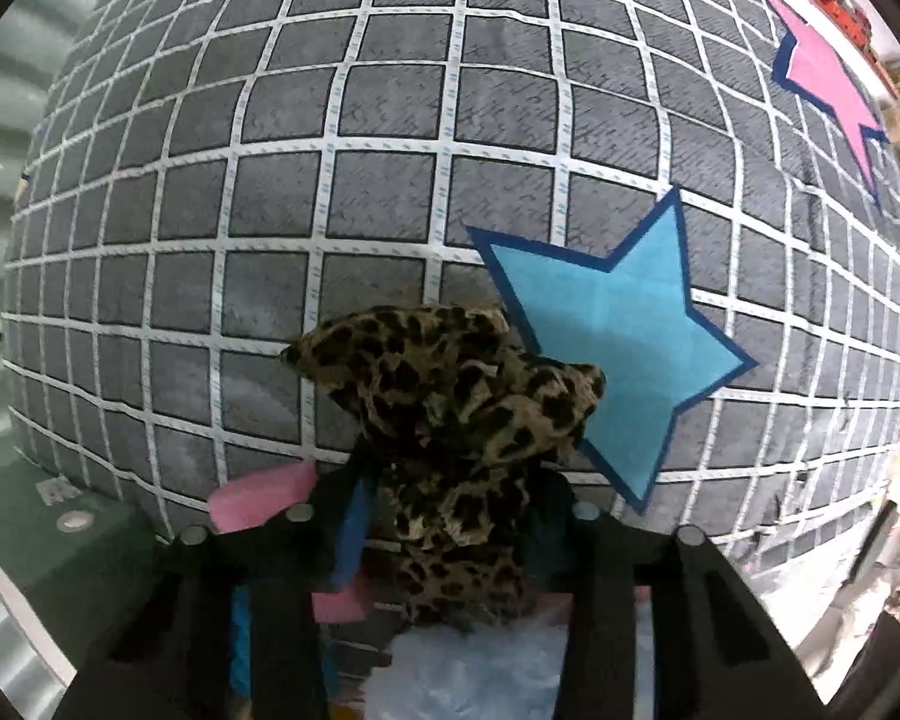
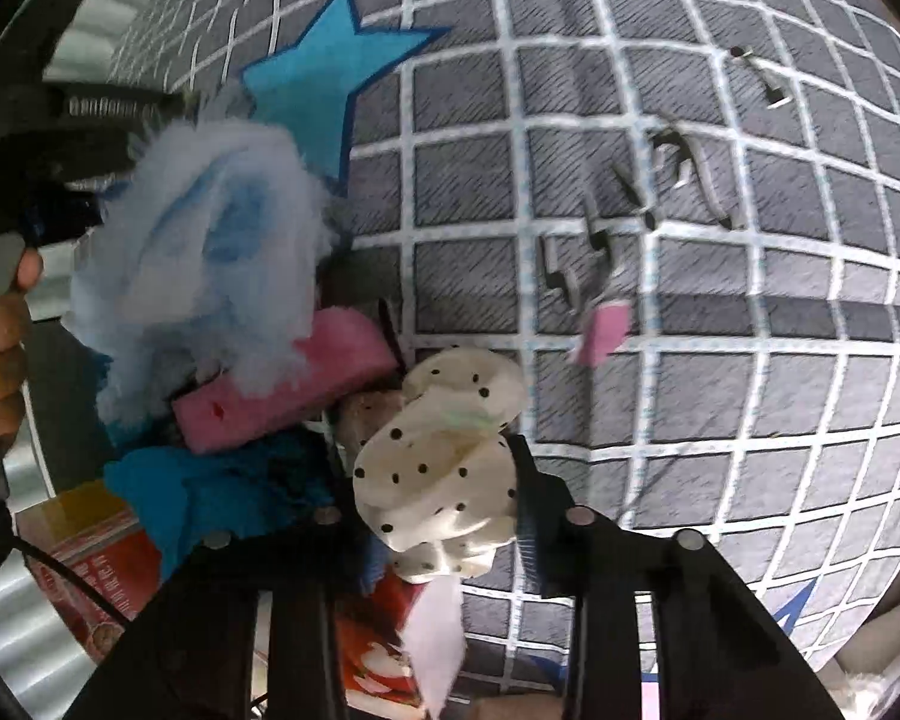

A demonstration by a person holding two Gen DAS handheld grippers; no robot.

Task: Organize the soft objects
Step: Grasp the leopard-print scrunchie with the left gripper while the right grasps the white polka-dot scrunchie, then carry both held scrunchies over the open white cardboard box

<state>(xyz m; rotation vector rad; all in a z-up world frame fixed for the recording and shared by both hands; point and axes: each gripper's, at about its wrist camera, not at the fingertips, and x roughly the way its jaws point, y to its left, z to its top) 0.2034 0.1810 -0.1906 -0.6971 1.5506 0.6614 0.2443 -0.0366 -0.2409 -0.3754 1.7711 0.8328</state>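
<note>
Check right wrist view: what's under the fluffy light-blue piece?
The fluffy light-blue piece partly covers a pink sponge block, with bright blue fabric lower down. Whatever lies beneath its middle is hidden.

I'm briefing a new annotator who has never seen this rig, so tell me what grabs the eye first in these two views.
The grey cloth with white grid lines fills both views, with a big blue star patch at centre-right of the left wrist view. The left gripper has its jaws shut on a leopard-print fabric piece. The right gripper holds a cream polka-dot fabric piece, beside pale blue fluff and a pink sponge.
</note>
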